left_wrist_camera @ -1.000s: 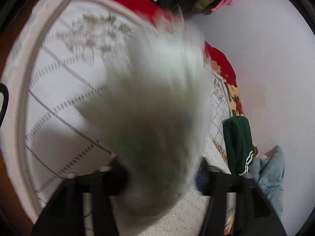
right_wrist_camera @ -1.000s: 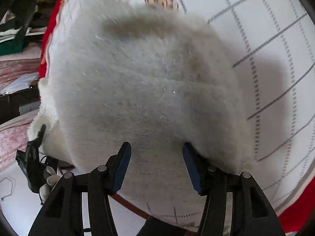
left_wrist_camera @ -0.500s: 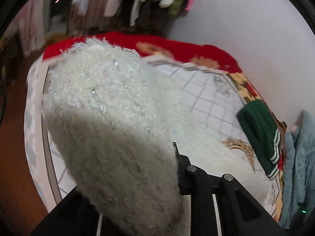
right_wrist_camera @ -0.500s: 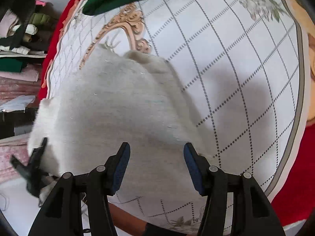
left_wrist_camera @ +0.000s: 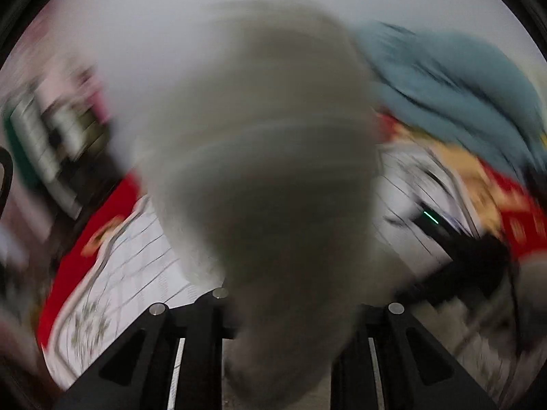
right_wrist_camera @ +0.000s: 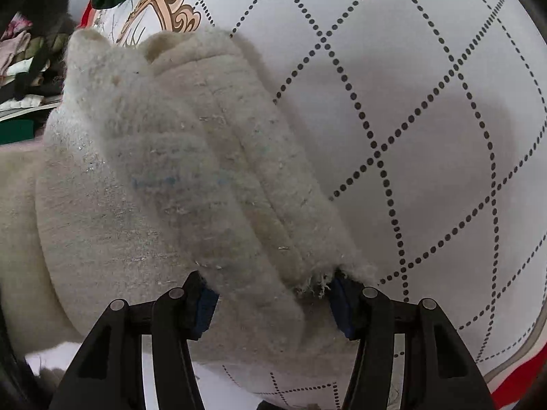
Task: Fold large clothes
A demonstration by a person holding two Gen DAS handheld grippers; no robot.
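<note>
Right wrist view shows the right gripper (right_wrist_camera: 270,302) clamped on the fuzzy cream sweater (right_wrist_camera: 177,184), bunched on the quilted bedspread (right_wrist_camera: 427,102). Left gripper (left_wrist_camera: 290,321) lifts another bunch, its grip unclear through blur. That swing could unravel the fold. Half a second ago the sweater lay flatter.
</note>
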